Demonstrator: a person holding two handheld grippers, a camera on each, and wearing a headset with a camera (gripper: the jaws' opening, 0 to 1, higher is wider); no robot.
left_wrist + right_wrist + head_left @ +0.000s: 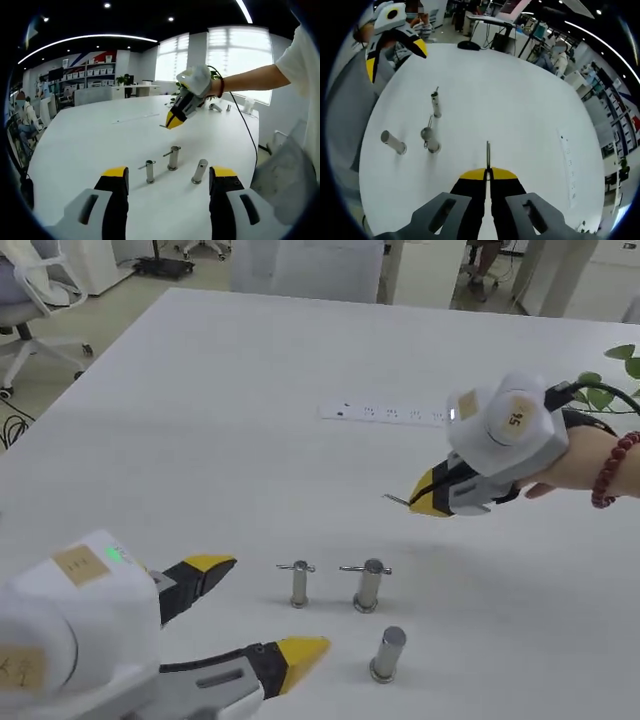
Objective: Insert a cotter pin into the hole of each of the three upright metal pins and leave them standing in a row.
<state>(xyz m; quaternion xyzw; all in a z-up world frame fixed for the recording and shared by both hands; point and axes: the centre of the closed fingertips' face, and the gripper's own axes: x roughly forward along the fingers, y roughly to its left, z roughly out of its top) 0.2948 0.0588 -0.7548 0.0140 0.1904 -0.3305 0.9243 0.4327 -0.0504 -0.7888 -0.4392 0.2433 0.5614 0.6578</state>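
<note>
Cotter pin [397, 501] stuck out from the right gripper [425, 498], clamped between its closed jaws with its rear end hidden, above the table [200, 420] beyond three upright metal pins [369, 585]. The left gripper [268, 605], partly cut off, hovered with jaws apart beside them.

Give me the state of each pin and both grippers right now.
Left pin: upright, cotter pin through it.
Middle pin: upright, cotter pin through it.
Near pin: upright, nothing inserted.
Left gripper: jaws open, empty.
Right gripper: jaws shut on loose cotter pin.
</note>
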